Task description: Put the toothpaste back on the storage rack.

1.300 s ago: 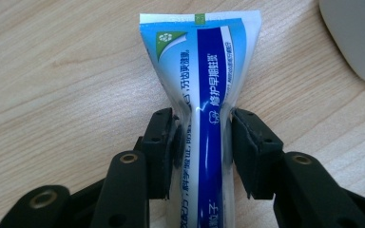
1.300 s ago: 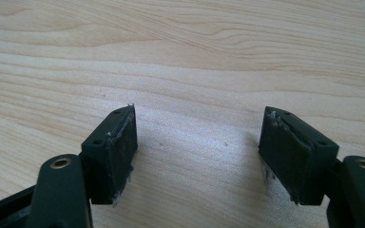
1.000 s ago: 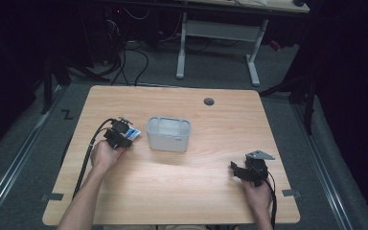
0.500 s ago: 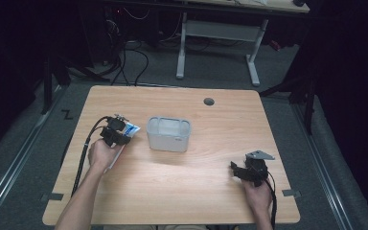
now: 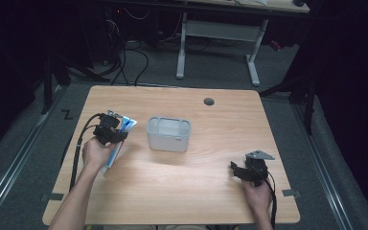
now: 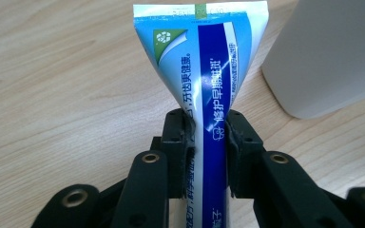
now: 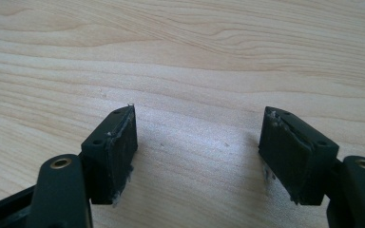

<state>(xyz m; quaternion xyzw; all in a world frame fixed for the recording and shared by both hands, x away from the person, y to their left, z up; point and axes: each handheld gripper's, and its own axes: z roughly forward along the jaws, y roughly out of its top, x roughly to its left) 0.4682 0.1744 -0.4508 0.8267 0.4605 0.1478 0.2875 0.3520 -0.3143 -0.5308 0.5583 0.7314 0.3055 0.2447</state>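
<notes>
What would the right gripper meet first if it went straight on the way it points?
Likely nothing soon: the right gripper is open, and ahead of its fingers lies only bare table as far as its view shows. From above it seems to point left across the wood, though depth is unclear.

My right tool point(image 7: 197, 154) points out over the bench point(image 7: 195, 57), its two black jaws rising from the bottom edge and standing wide apart with nothing between them. The pad on my left jaw is scuffed, with pale frayed bits along its inner edge and lower corner. The pad on my right jaw shows similar wear along its upper edge. Between and beyond the jaws lies bare, light wood, the grain running crosswise ahead of me.
</notes>
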